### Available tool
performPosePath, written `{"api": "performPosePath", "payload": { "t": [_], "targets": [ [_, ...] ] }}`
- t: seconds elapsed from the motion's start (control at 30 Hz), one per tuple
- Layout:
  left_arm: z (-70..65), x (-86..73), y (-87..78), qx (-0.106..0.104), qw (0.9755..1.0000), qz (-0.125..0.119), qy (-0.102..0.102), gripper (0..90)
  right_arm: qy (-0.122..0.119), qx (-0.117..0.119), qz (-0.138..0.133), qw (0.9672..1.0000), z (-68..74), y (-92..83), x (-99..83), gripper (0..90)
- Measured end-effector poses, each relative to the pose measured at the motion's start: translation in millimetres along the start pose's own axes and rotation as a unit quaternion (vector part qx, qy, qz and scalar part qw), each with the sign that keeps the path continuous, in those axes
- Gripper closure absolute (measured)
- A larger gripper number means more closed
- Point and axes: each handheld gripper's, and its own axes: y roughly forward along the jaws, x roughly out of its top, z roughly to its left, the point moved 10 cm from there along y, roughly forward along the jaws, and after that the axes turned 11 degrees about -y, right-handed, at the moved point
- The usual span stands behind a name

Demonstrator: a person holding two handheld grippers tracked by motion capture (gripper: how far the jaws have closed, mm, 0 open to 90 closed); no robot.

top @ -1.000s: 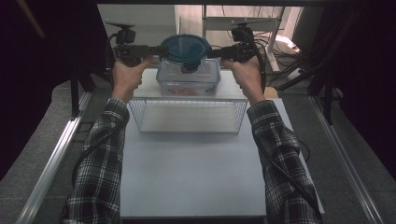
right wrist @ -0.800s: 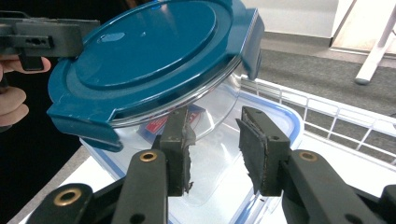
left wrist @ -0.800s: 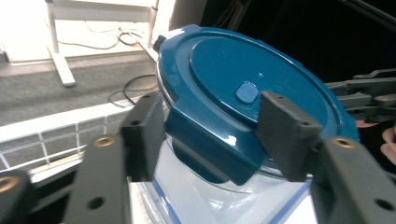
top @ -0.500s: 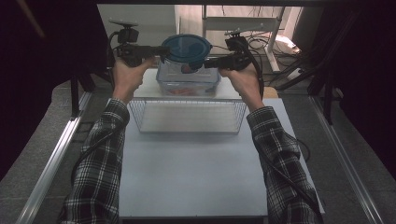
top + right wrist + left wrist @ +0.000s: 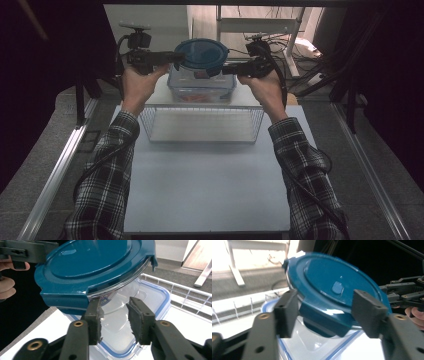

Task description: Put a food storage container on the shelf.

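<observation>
A round glass container with a blue lid (image 5: 201,52) hangs tilted between my two grippers, just above a clear rectangular box with a blue-rimmed lid (image 5: 200,92). My left gripper (image 5: 176,59) comes in from the left. In the left gripper view (image 5: 325,312) its pads sit against both ends of the lid's latch tab (image 5: 324,320); these jaws have just been opening a little, with the tab still between them. My right gripper (image 5: 224,70) reaches in from the right. Seen in its own view (image 5: 113,315), it is open, one pad under the lid's edge (image 5: 92,267), and has also just widened slightly.
A wire basket (image 5: 200,125) stands on the white table (image 5: 210,185) in front of the rectangular box. Metal rails run along both table sides. Stands and cables clutter the floor beyond the table.
The right hand edged left and back again. The round container has stayed between the two grippers above the box.
</observation>
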Motion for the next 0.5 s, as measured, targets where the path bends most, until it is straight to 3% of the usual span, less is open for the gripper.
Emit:
{"api": "performPosePath", "payload": {
  "t": [0.13,0.4,0.5],
  "targets": [
    [-5.3,1.4,-8.0,0.005,0.9995,-0.013,0.03,26.9,-0.003,0.001,-0.012,0.9999,2.1,-5.7,-0.3,54.8],
    [-9.0,-20.9,-23.9,0.008,0.9974,0.014,0.07,18.3,-0.025,0.007,-0.027,0.9993,15.1,-13.8,-8.5,40.1],
    [-6.9,-35.5,-28.1,0.006,0.9968,0.029,0.074,17.2,-0.03,0.008,-0.029,0.9991,19.1,-12.6,-13.3,34.2]
  ]
}}
